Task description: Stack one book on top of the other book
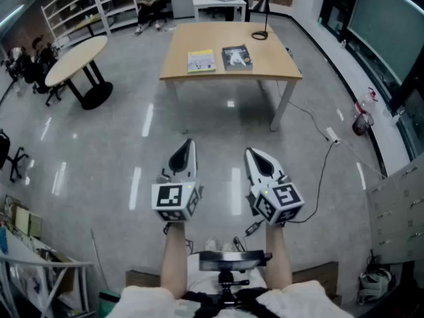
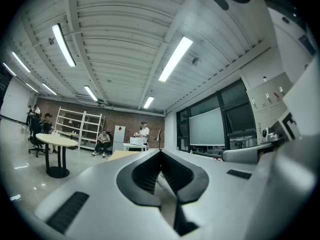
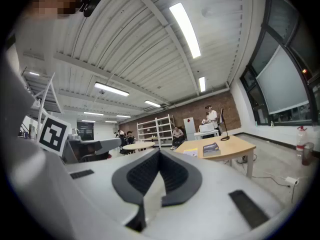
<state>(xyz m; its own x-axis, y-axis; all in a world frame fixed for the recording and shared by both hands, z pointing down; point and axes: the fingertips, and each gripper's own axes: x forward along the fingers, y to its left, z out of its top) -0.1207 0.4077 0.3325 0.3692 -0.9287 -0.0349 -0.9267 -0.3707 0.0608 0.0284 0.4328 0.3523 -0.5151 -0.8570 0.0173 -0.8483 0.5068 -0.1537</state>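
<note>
Jaws clenched, both empty: in the head view your left gripper [image 1: 185, 152] and right gripper [image 1: 257, 161] sit low centre; the yellow book [image 1: 201, 61] and dark book [image 1: 236, 57] lie side by side on the wooden table [image 1: 273, 63], upper centre. Left gripper view shows neither. Right gripper view has both right of centre; arrive clenched and you may shove one.

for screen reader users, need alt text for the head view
The left gripper and right gripper, both shut and empty, are held over a grey floor, short of a wooden table where a yellow book and a dark book lie side by side.
</note>
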